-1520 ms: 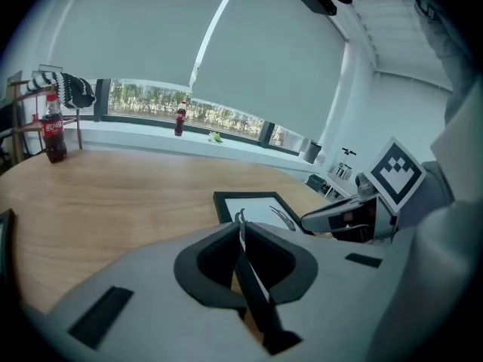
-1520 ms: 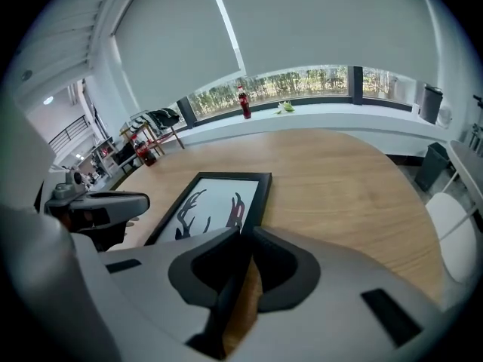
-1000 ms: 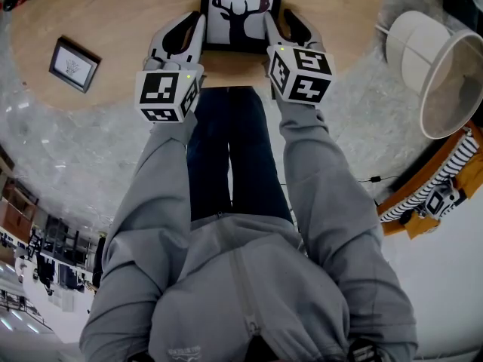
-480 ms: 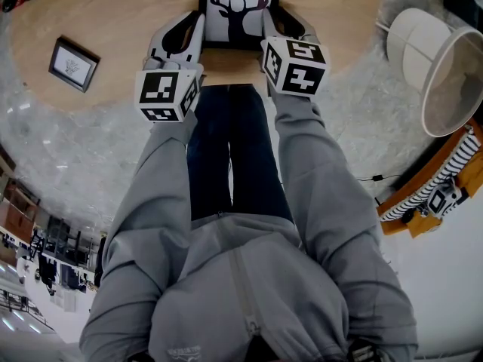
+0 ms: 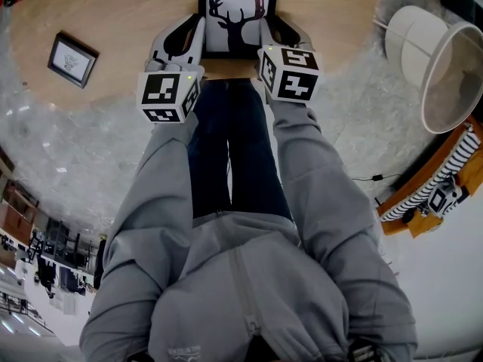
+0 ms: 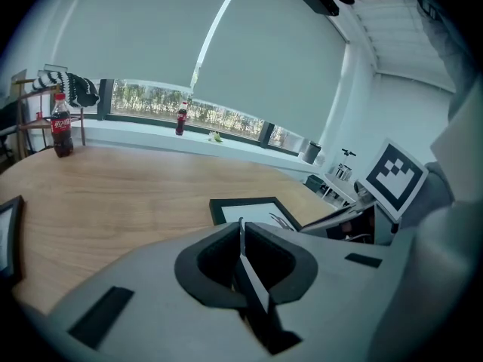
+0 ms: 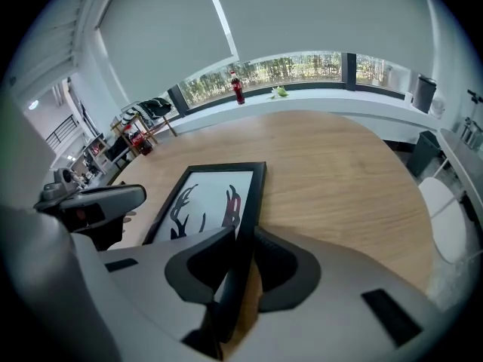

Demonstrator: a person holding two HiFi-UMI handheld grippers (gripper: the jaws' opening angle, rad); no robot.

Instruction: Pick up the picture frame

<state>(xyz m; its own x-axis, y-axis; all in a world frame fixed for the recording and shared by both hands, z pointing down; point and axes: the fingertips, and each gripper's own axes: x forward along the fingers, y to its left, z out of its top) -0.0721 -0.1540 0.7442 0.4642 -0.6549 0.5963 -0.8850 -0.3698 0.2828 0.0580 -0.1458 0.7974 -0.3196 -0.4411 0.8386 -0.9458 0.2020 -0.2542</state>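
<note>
A black picture frame (image 5: 238, 17) with a deer print lies on the round wooden table (image 5: 121, 13), at its near edge and straight ahead of me. My left gripper (image 5: 198, 25) is at the frame's left side. In the left gripper view, a thin edge of the frame (image 6: 256, 211) runs between the shut left gripper (image 6: 241, 232). My right gripper (image 5: 269, 27) is at the frame's right side. Its own view shows the frame (image 7: 215, 198) with its right rim clamped in the right gripper (image 7: 243, 236), both pads against the rim.
A small dark-framed picture (image 5: 72, 59) lies on the table far to the left. Cola bottles (image 6: 61, 124) (image 7: 238, 90) stand at the far side by the window. A white lampshade (image 5: 445, 74) lies on the shaggy rug to the right. My legs are right below the table's edge.
My right gripper has slid leftward, further onto the frame's right rim. The left gripper and the frame have stayed where they were.
</note>
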